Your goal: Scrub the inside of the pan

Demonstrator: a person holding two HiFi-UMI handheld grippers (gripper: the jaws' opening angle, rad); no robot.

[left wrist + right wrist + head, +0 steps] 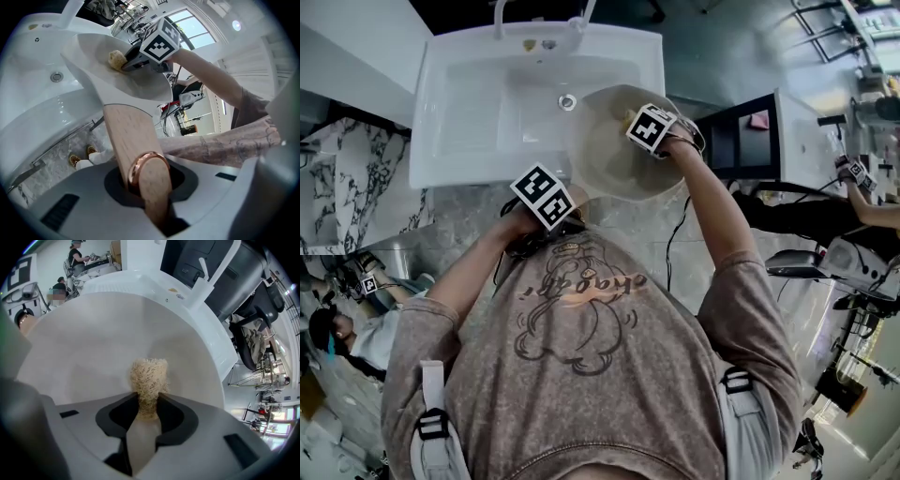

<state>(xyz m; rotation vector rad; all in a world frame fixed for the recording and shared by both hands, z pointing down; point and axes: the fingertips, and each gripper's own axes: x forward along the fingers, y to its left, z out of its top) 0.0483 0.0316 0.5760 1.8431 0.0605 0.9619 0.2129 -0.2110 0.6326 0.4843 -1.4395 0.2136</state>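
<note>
White glossy sink (459,112) in a veined marble counter (337,187), w/ a busy workshop rm around. Right gripper (147,420) pinches a pale fibrous scrubber (149,378) just ahead of its jaws, against the smooth cream pan (84,357) (round, shallow). Left gripper (149,187) clamps the pan's wooden handle (129,136).

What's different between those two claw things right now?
The left gripper is shut on the wooden handle of the pan; the right gripper is shut on a fibre scrubber. The left sits outside the pan, the right reaches inside it. Both are clamped shut.
</note>
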